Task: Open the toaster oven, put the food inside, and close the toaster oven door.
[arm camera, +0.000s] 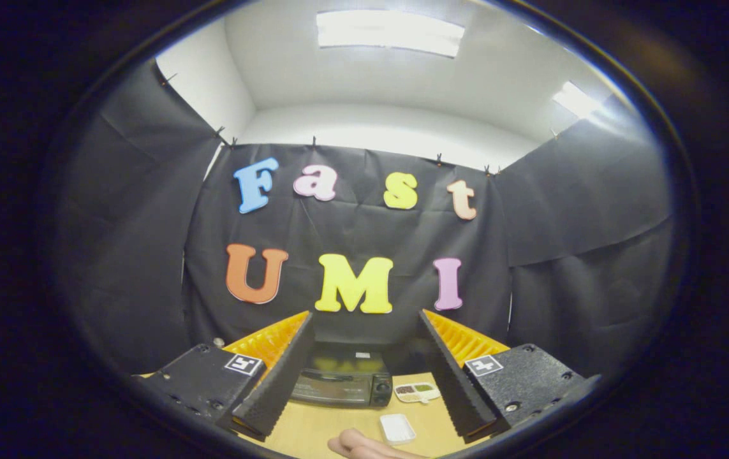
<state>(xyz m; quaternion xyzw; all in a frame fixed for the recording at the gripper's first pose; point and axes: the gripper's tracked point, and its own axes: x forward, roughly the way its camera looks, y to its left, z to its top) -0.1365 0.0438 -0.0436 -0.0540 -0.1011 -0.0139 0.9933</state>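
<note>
Gripper (364, 376) fingers apart, one toaster oven (342, 380), two trays (416, 392)

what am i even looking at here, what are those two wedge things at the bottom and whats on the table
This is a fisheye camera mounted on a hand-held gripper, looking forward along its two fingers. The wedges at the bottom are those fingers. They are spread wide apart and hold nothing.

Beyond them lies a wooden table inside a booth with black cloth walls. On it, seen between the fingers, stands a small black toaster oven with its door closed. Just beside it is a small divided dish of food. Nearer the camera sits an empty white tray, and next to that a person's hand rests on the table.
</note>
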